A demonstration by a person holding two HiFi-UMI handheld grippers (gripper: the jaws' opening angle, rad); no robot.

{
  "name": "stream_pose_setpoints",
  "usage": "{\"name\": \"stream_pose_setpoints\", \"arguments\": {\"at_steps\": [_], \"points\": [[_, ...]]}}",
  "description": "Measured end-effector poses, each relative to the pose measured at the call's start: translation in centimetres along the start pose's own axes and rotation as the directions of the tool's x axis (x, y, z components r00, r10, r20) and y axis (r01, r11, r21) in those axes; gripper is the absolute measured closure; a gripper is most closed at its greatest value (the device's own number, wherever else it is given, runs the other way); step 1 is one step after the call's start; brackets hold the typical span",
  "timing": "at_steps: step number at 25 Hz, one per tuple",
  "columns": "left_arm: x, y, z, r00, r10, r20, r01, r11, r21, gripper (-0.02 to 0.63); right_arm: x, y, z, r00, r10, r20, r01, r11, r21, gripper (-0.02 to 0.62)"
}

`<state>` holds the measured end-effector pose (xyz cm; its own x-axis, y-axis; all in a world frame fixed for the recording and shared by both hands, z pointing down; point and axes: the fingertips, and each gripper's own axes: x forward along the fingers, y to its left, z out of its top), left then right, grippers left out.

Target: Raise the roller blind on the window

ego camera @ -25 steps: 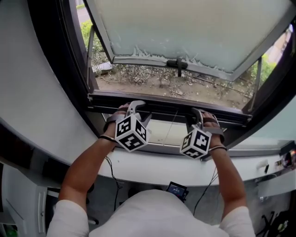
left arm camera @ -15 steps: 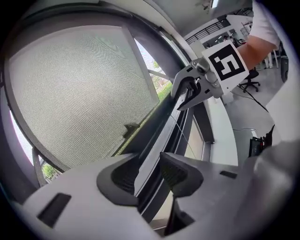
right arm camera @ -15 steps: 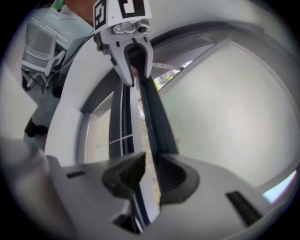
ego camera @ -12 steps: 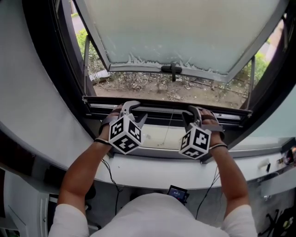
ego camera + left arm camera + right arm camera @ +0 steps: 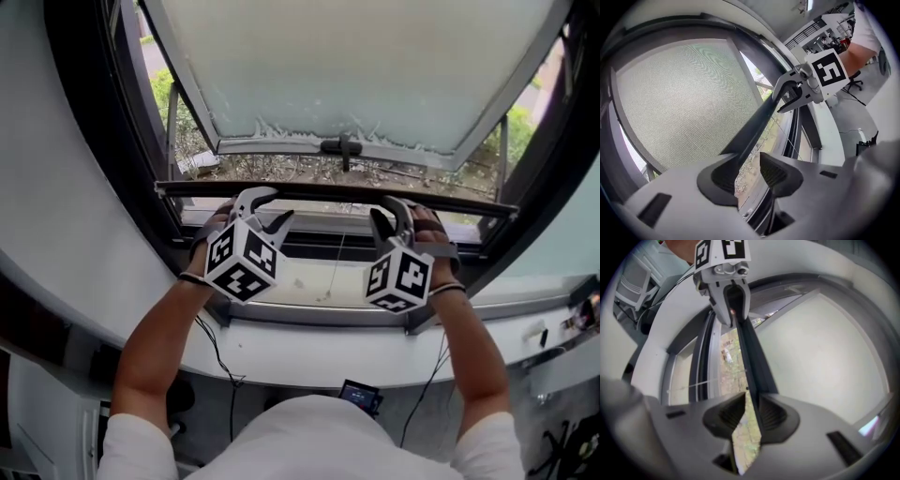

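Looking down past my white shirt (image 5: 319,436) and bare forearms, I see a small dark device (image 5: 360,394) below the pale window sill (image 5: 309,281). My left gripper (image 5: 746,174) and right gripper (image 5: 751,414) reach side by side over the sill, and their marker cubes cover part of each from above. Each gripper's jaws stand apart with the roller blind's dark bar (image 5: 328,192) passing between them. The bar lies against one jaw, with a gap beside the other. A thin cord (image 5: 337,262) hangs between the grippers. Beyond the bar, a dark handle (image 5: 342,147) sits on the tilted-out pale window pane (image 5: 375,66), which blocks most of the outlook. Dry ground (image 5: 281,169) shows under it.
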<state>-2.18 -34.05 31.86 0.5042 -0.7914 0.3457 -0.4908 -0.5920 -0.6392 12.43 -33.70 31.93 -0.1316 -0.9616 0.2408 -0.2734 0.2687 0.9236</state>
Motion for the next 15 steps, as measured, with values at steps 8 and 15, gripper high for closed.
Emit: {"name": "stream_pose_setpoints", "arguments": {"at_steps": [8,15], "points": [[-1.3,2.2,2.3,0.998,0.039,0.053,-0.04,0.999,0.018,0.449,-0.7,-2.9,1.0,0.994,-0.107,0.024,0.107,0.994,-0.005,0.497],[-2.4,4.4,4.6,0.997,0.057,0.061,-0.061,0.995,0.078,0.449,-1.6,-6.6,2.2,0.988,-0.153,0.031,0.153,0.988,0.006,0.496]]}}
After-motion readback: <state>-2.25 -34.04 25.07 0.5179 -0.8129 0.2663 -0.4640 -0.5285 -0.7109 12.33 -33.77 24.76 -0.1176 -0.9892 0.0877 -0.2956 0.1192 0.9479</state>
